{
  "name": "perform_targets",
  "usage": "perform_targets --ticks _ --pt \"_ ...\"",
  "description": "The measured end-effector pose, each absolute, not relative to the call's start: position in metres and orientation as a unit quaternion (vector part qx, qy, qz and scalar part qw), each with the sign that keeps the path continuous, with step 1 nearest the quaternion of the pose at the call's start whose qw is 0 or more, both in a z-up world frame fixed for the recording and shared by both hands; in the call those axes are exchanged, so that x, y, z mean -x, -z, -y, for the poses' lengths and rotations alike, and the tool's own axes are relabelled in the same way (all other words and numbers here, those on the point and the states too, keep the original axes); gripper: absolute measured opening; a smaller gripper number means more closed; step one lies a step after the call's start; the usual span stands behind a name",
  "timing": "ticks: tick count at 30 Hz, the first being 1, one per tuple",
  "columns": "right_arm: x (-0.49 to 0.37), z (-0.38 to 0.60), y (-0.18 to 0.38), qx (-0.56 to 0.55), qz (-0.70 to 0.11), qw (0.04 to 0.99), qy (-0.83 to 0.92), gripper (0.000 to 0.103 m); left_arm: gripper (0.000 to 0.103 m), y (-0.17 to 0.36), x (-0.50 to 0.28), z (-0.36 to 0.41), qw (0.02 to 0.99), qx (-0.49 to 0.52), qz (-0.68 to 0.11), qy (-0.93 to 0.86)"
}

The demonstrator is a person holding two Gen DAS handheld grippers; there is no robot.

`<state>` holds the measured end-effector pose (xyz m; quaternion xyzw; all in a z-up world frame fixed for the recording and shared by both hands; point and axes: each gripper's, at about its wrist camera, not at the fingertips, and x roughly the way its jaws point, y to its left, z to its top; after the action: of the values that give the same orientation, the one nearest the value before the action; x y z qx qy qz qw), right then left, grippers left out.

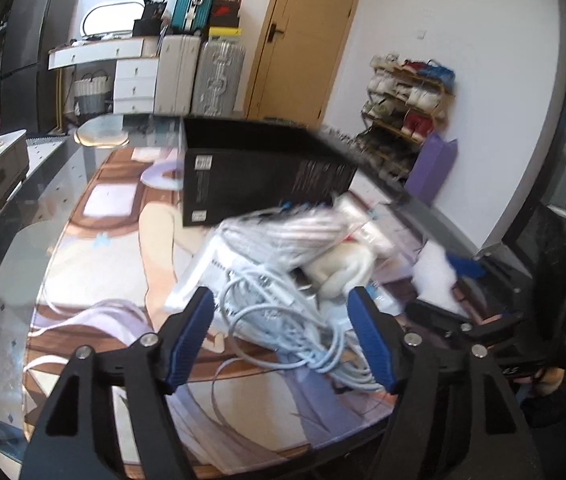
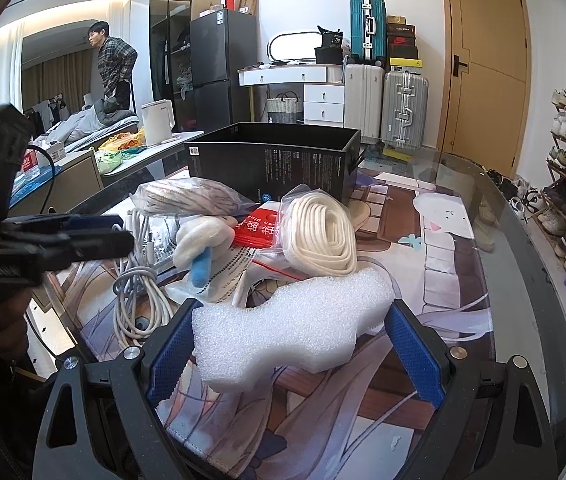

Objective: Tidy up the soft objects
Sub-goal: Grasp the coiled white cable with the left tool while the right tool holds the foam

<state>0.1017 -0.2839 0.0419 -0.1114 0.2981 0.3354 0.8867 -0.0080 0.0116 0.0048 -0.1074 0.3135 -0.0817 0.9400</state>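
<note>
right gripper (image 2: pixel 293 344) clamps white foam piece (image 2: pixel 295 320), held above the mat (image 2: pixel 443 272) near the black box (image 2: pixel 275 160). left gripper (image 1: pixel 281 344) spread wide over cable bundle (image 1: pixel 283 320), apparently not touching.

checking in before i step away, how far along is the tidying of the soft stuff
Barely started. The open black cardboard box looks empty from here, though its floor is hidden. In hand: the right gripper holds the white foam piece. Left: white cables, coiled cream strap and plush toy lie piled; left gripper is open.
</note>
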Motion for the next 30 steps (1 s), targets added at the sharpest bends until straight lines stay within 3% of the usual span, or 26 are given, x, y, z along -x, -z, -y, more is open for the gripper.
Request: perform_targets --ticks 3,12,14,16,19,24,30 --pt "-0.102 0.285 -0.042 0.111 -0.297 0.887 -0.335 0.093 0.086 -0.006 0.009 -0.006 0.940 0.093 -0.314 0.091" --pt "-0.102 0.285 -0.042 0.113 -0.300 0.887 -0.333 0.093 0.084 0.021 -0.007 0.016 0.925 0.048 -0.373 0.063" --pt "-0.102 0.285 -0.042 0.113 -0.300 0.887 -0.333 0.093 0.078 0.021 -0.006 0.023 0.926 0.036 -0.370 0.068" --pt "-0.102 0.285 -0.042 0.113 -0.300 0.887 -0.333 0.093 0.061 0.018 -0.004 0.022 0.926 0.055 -0.364 0.082" --pt "-0.102 0.285 -0.042 0.113 -0.300 0.887 -0.333 0.093 0.046 0.014 0.000 0.015 0.928 0.069 -0.356 0.085" --pt "-0.102 0.285 -0.042 0.112 -0.298 0.887 -0.334 0.093 0.032 0.009 0.009 0.006 0.935 0.073 -0.338 0.084" --pt "-0.100 0.287 -0.045 0.109 -0.291 0.889 -0.336 0.093 0.027 0.000 0.020 -0.006 0.946 0.078 -0.303 0.080"
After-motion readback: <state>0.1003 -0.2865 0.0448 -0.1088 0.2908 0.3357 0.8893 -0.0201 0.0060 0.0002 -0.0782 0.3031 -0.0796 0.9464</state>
